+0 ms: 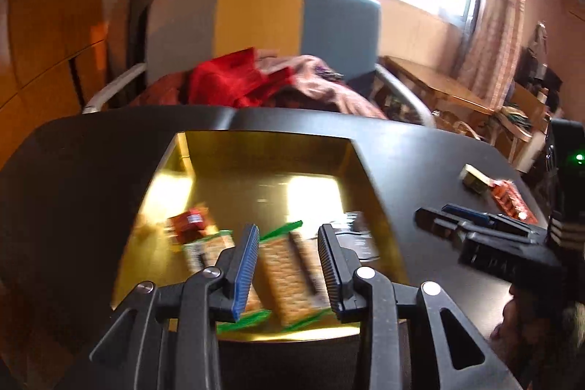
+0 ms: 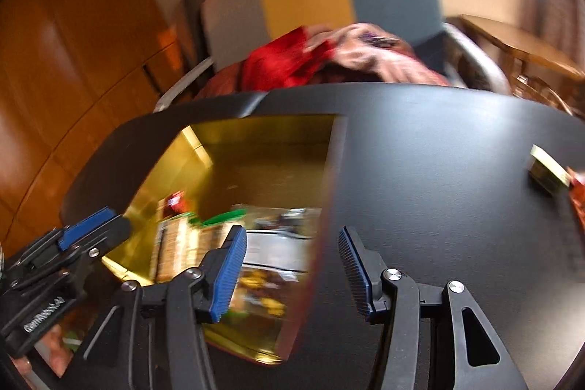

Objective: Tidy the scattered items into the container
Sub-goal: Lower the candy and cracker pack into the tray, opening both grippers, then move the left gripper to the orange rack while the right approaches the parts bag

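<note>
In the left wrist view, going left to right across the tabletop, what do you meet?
Red packet in the gold box → cracker packs → dark packet → right gripper over the black table → small cream-and-green block → orange-red packet.

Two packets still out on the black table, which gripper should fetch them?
Right, probably. The right gripper hangs open over the black table, nearer the pale green-edged packet and orange-red packet. The left gripper is above the gold box.

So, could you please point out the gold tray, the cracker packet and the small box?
gold tray [image 1: 256,143], left wrist view, far wall.
cracker packet [image 1: 289,273], left wrist view, middle.
small box [image 1: 475,180], left wrist view, top face.
</note>
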A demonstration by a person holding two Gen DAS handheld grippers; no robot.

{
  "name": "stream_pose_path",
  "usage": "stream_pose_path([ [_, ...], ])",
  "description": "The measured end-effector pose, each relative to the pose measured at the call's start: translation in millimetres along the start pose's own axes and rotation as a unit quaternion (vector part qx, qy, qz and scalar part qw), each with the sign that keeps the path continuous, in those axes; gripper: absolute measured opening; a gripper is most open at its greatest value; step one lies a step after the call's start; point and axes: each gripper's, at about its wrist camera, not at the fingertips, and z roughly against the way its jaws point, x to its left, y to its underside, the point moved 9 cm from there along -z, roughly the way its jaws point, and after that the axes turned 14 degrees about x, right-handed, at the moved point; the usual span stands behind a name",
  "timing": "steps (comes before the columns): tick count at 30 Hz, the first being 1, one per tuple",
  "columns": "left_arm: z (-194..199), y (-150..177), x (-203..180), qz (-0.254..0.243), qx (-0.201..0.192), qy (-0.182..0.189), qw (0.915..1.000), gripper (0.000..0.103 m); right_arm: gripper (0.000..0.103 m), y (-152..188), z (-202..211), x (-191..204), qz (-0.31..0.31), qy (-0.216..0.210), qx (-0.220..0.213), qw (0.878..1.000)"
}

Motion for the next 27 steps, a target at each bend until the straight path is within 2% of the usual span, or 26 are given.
stream_pose_path([
  [3,-3,-2,-34,-0.032,0.004,0.015,0.9994,0.034,0.059,6,19,-58,-0.039,0.032,-0.012,0.999],
  [7,-14,-1,-80,-0.07,0.017,0.038,0.9967,0.034,0.061,17,44,-155,-0.102,0.087,-0.022,0.991],
  [12,-35,2,-136,-0.112,0.041,0.062,0.991,0.034,0.065,25,92,-278,-0.198,0.133,-0.045,0.97],
  [15,-48,6,-167,-0.138,0.054,0.071,0.9865,0.034,0.066,25,106,-332,-0.24,0.131,-0.045,0.961],
  [18,-61,11,-192,-0.161,0.067,0.078,0.9816,0.034,0.069,19,108,-368,-0.267,0.116,-0.044,0.956],
  [22,-74,19,-215,-0.185,0.082,0.079,0.9761,0.034,0.07,13,93,-396,-0.286,0.102,-0.025,0.953],
  [25,-81,25,-222,-0.193,0.091,0.079,0.9739,0.034,0.07,9,76,-402,-0.29,0.086,-0.011,0.953],
  [27,-84,27,-223,-0.193,0.093,0.078,0.9736,0.034,0.07,9,63,-394,-0.282,0.052,-0.001,0.958],
])
